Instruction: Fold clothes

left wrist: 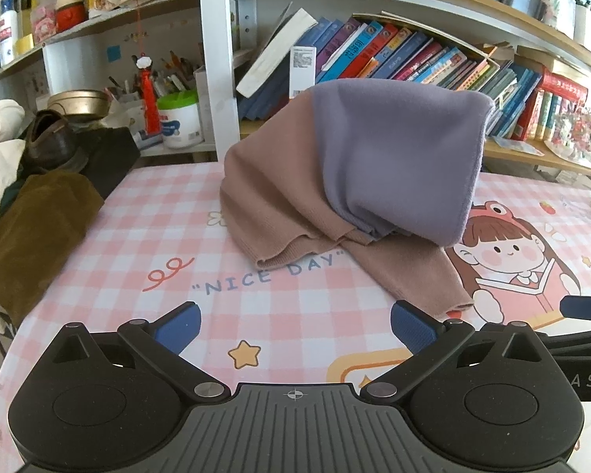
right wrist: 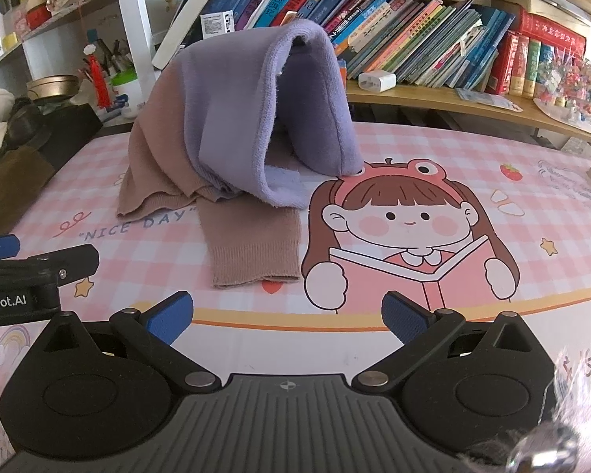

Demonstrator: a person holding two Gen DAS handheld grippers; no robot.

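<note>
A garment with a purple fleece part (left wrist: pixel 398 157) and a tan knit part (left wrist: pixel 272 197) stands heaped in a tent shape on the pink checked mat (left wrist: pixel 138 244). One tan sleeve with a ribbed cuff (right wrist: pixel 252 252) lies flat toward me. In the right wrist view the purple part (right wrist: pixel 232 110) arches open over a hollow. My left gripper (left wrist: pixel 295 331) is open and empty, low over the mat, short of the garment. My right gripper (right wrist: pixel 287 319) is open and empty, just short of the cuff. Each gripper shows at the edge of the other's view.
Shelves packed with books (left wrist: pixel 413 55) run behind the mat. A brown cloth (left wrist: pixel 39 228), cream fabric and a dark shoe (left wrist: pixel 51 142) lie at the left edge. A white charger (right wrist: pixel 376 81) sits on the wooden shelf (right wrist: pixel 453 106).
</note>
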